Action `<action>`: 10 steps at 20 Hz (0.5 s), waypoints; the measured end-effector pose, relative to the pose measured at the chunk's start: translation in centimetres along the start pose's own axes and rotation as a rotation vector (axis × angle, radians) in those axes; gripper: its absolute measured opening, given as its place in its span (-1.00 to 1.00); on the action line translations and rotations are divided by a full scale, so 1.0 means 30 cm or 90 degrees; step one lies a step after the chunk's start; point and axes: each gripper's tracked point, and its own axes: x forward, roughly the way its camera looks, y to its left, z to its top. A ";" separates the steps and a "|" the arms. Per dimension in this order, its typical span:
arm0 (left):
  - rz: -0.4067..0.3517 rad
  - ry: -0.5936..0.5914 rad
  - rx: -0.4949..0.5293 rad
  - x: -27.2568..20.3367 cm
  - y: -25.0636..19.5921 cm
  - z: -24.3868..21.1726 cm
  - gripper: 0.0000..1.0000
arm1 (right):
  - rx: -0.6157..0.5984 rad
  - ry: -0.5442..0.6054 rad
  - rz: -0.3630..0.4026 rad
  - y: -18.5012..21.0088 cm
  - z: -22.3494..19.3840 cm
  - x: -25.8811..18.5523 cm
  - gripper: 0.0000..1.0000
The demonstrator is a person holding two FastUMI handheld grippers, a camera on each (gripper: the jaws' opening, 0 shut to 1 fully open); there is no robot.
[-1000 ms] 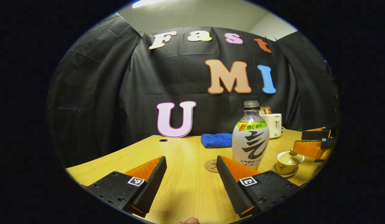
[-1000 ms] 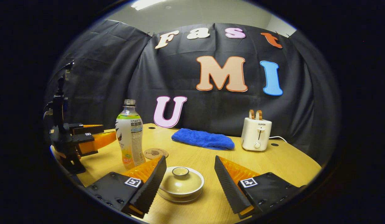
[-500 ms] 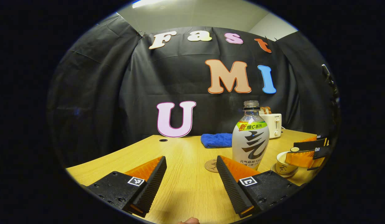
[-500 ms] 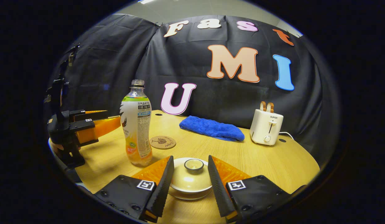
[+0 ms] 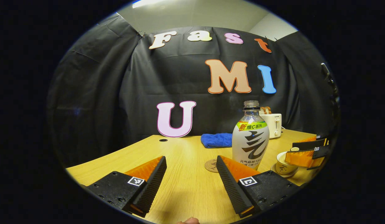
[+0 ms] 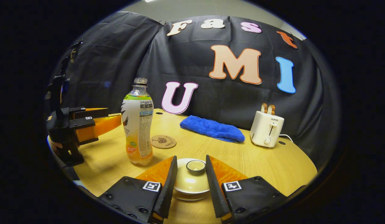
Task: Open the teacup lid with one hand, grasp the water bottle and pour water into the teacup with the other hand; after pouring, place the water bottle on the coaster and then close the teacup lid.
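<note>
We had the right gripper (image 6: 190,179) straddling the teacup lid (image 6: 191,178), its jaws narrowed beside the dome, contact unclear. Best to clamp squarely, then lift straight. The left gripper (image 5: 191,174) waited wide open, empty, near the water bottle (image 5: 250,137).

A light wooden table (image 6: 273,165) with a rounded edge stands before a wall of creased black cloth (image 6: 117,62). Above the cloth a pale ceiling (image 5: 195,12) carries a bright strip light (image 5: 145,3). Small round holes (image 5: 163,140) pierce the tabletop near its far edge.
</note>
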 end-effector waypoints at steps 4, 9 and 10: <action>0.001 0.000 0.000 0.000 0.002 0.000 0.89 | 0.006 -0.022 -0.013 -0.019 0.017 0.004 0.04; 0.002 0.000 0.000 0.000 0.002 0.000 0.89 | 0.004 -0.010 -0.013 -0.022 0.006 0.006 -0.34; 0.002 0.000 0.000 0.001 0.001 -0.001 0.89 | 0.003 -0.007 -0.013 -0.019 0.007 0.001 -0.38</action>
